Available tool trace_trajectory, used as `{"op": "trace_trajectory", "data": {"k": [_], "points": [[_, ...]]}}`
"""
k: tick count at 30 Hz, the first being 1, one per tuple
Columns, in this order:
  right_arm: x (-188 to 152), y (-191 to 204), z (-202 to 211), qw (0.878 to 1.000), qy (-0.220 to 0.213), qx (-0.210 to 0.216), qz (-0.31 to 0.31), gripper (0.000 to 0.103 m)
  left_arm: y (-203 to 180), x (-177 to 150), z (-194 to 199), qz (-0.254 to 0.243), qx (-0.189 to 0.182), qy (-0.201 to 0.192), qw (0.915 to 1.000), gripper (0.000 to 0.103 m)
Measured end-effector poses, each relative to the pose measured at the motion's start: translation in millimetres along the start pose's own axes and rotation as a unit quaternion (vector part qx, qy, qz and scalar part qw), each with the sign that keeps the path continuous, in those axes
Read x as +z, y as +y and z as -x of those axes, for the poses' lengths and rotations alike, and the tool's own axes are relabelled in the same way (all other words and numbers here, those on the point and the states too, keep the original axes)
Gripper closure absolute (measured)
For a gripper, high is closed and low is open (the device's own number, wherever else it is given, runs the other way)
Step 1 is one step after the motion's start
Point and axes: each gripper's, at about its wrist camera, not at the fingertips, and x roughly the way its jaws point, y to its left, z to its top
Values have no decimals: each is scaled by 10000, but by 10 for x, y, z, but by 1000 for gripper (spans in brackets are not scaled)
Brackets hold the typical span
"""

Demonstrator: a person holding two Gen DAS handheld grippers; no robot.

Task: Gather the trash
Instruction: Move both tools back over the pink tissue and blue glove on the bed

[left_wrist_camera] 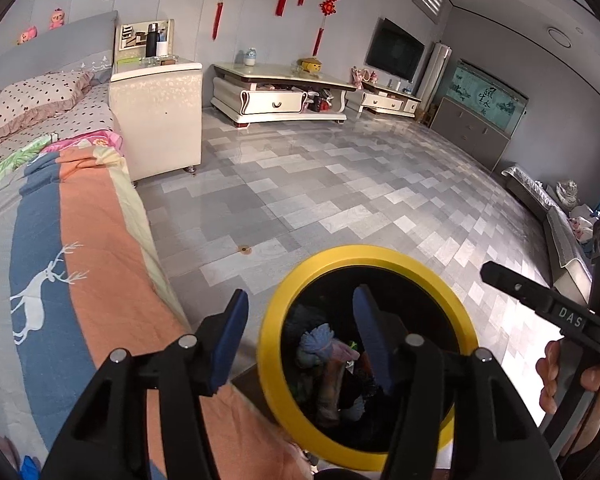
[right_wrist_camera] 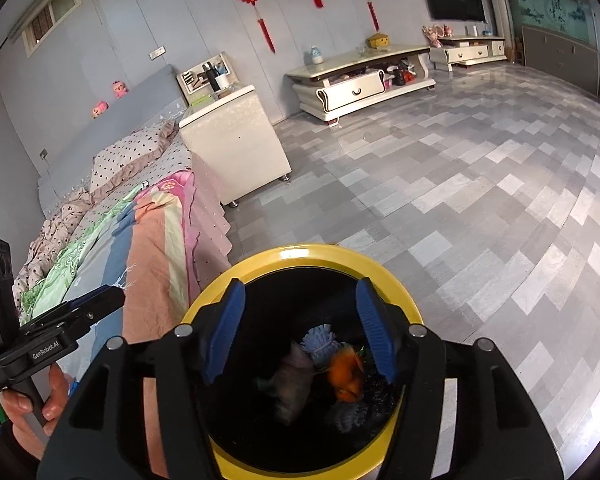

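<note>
A black trash bin with a yellow rim point(left_wrist_camera: 268, 344) stands on the floor beside the bed; it also shows in the right wrist view point(right_wrist_camera: 300, 254). Several pieces of trash lie inside, among them a blue fluffy piece point(left_wrist_camera: 318, 338) and an orange piece point(right_wrist_camera: 346, 372). My left gripper point(left_wrist_camera: 300, 320) is open and empty, its right finger over the bin's mouth and its left finger over the bed's edge. My right gripper point(right_wrist_camera: 300, 320) is open and empty, directly above the bin's mouth. The right gripper's body point(left_wrist_camera: 540, 304) shows at the right of the left wrist view.
A bed with a striped quilt point(left_wrist_camera: 80, 240) runs along the left, next to the bin. A white bedside cabinet point(left_wrist_camera: 156, 120) stands beyond it. A white TV stand point(left_wrist_camera: 276, 92) lines the far wall. A small brown spot point(left_wrist_camera: 245, 250) lies on the grey tiled floor.
</note>
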Motion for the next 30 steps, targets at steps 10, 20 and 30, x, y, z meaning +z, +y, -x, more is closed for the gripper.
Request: {"op": "trace_trajectory", "data": {"k": [10, 20, 30], "points": [[-172, 469, 111, 9978, 26, 563, 341, 39, 642, -191, 505, 156, 648, -99, 9977, 44], [-424, 1494, 198, 9843, 221, 1263, 1216, 35, 1569, -625, 1140, 402, 1613, -40, 9861, 44], [-958, 2691, 191, 9529, 709, 2086, 2084, 34, 2545, -1299, 1698, 957, 2374, 189, 9665, 44]]}}
